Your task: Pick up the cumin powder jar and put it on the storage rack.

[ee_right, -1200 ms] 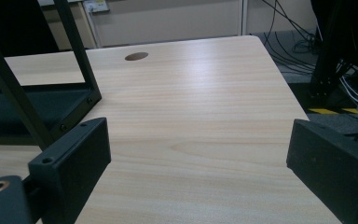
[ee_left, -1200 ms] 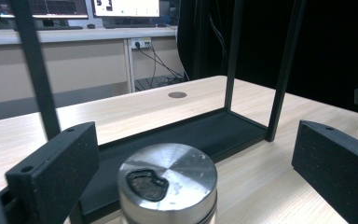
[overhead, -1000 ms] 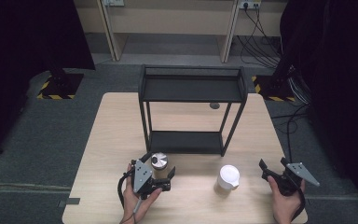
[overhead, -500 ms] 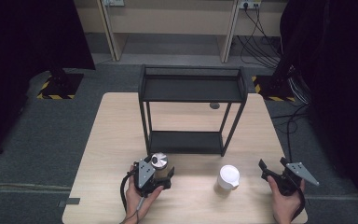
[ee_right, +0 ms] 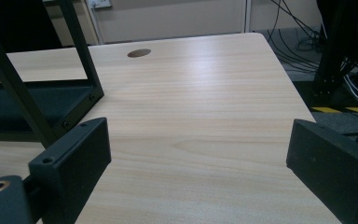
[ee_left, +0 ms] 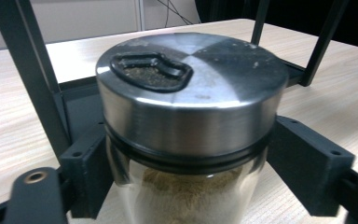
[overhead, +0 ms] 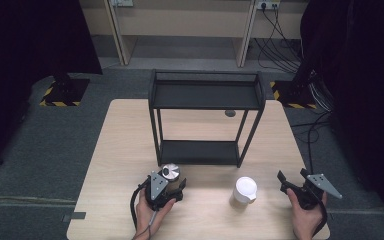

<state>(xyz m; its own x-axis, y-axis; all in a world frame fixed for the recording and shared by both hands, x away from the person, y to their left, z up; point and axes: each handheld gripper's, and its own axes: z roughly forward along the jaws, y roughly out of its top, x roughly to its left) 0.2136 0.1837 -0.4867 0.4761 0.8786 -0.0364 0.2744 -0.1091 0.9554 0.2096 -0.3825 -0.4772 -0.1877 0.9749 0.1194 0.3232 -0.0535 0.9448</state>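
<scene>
A glass spice jar (overhead: pixel 170 172) with a steel lid (ee_left: pixel 186 93) and brown powder inside stands upright on the table, just in front of the black rack. My left gripper (overhead: pixel 172 180) sits around it from the near side. Its jaws have just been closing, and both pads (ee_left: pixel 91 163) now press against the glass below the lid. My right gripper (overhead: pixel 292 177) rests near the table's right front corner. It stands open (ee_right: pixel 198 154) over bare wood with nothing between its jaws.
A black two-shelf metal rack (overhead: pixel 205 95) stands in the middle of the wooden table (overhead: pixel 120 130), and its leg (ee_right: pixel 77 51) is close to my right gripper. A white lidded cup (overhead: pixel 244 190) stands between the two hands. A cable hole (overhead: pixel 230 113) lies behind the rack.
The left gripper's jaws have come together onto the jar, which has stayed in place. The right hand and the white cup have not moved.
</scene>
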